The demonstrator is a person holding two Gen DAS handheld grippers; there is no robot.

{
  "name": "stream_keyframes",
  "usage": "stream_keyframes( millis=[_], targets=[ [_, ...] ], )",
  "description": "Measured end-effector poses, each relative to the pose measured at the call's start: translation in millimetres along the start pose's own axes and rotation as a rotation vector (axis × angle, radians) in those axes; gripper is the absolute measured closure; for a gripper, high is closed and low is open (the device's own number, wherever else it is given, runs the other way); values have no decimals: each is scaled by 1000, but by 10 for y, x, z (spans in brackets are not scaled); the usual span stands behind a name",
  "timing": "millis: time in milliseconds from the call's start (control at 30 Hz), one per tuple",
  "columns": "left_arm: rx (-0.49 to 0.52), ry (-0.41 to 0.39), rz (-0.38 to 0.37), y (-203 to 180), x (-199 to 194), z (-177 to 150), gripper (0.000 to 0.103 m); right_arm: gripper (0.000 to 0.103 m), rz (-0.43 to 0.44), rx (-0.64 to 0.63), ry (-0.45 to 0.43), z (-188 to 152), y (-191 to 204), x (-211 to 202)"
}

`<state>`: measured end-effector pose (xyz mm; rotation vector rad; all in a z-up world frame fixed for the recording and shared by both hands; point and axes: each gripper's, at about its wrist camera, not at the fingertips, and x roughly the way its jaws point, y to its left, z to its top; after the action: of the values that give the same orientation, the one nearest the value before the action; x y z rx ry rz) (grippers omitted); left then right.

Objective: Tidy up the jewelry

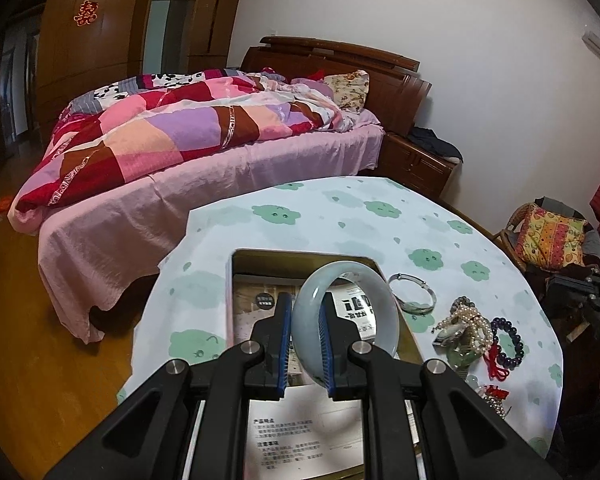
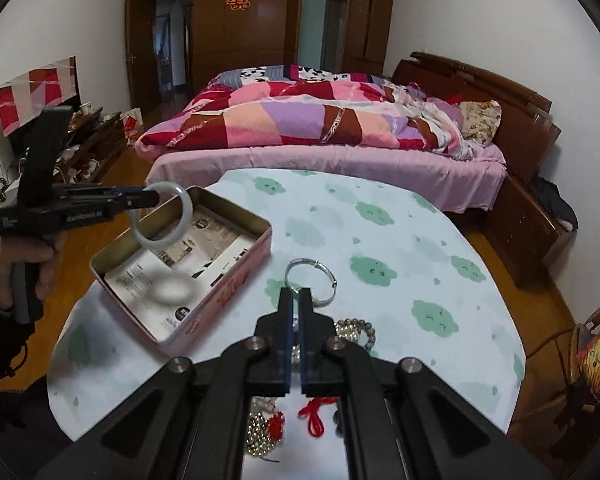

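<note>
1. While the left gripper (image 1: pixel 305 322) hangs over the open tin box (image 2: pixel 256 216), its jaws are clamped on the pale jade bangle (image 1: pixel 346 320); bangle stands upright betw. the blue pads, clear of the box floor.
2. In the right wrist view the same left gripper (image 2: pixel 156 199) shows at far left, carried by a hand (image 2: pixel 40 256), w/ the bangle (image 2: pixel 160 216) hanging above the box's far-left corner.
3. Box: pink outer wall, metal inside, lined w/ printed paper sheets (image 2: pixel 172 264). It sits on the left part of the round table (image 2: pixel 400 240), which has a white cloth w/ green cloud print.
4. Silver bangle (image 2: pixel 310 280): just right of the box, lying on the cloth. Right gripper (image 2: pixel 296 292) jaws are pinched fully together on its near rim; the wire shows at the fingertips.
5. Bead pile (image 1: pixel 470 330): pearl strands, a dark purple bead bracelet (image 1: pixel 510 340) and a red cord (image 2: pixel 316 412), heaped on the cloth near the right gripper, right of the silver bangle (image 1: pixel 414 292) in the left wrist view.
6. Background: bed w/ patchwork quilt (image 2: pixel 300 116) behind the table; wicker chair w/ patterned cushion (image 1: pixel 550 236) at far right.
</note>
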<state>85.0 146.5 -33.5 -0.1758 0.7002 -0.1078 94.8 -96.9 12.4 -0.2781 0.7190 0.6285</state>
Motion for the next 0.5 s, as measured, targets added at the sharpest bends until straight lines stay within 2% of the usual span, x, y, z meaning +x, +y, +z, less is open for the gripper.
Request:
stream_keyframes(
  millis=[33,100,133,167,233,333,500],
  targets=[
    [-1,-1,-2,15,-4,-1,91,99,-3,-3,30,-22,-7,59],
    [-3,0,-2,44,0,-14,91,85,-10,-4,79,-139,-35,168],
    [-1,3,-1,53,10,-25,91,60,-4,10,113,-238,-51,246],
    [-1,6,-1,59,24,-37,91,46,-4,19,139,-338,-67,296],
    [-3,15,-2,72,59,-56,91,49,-17,27,188,-522,-65,411],
    [-3,23,-3,77,97,-76,91,68,-5,68,247,-739,-90,577],
    [9,24,4,64,107,-88,91,71,-46,135,281,-874,-237,760]
  ],
)
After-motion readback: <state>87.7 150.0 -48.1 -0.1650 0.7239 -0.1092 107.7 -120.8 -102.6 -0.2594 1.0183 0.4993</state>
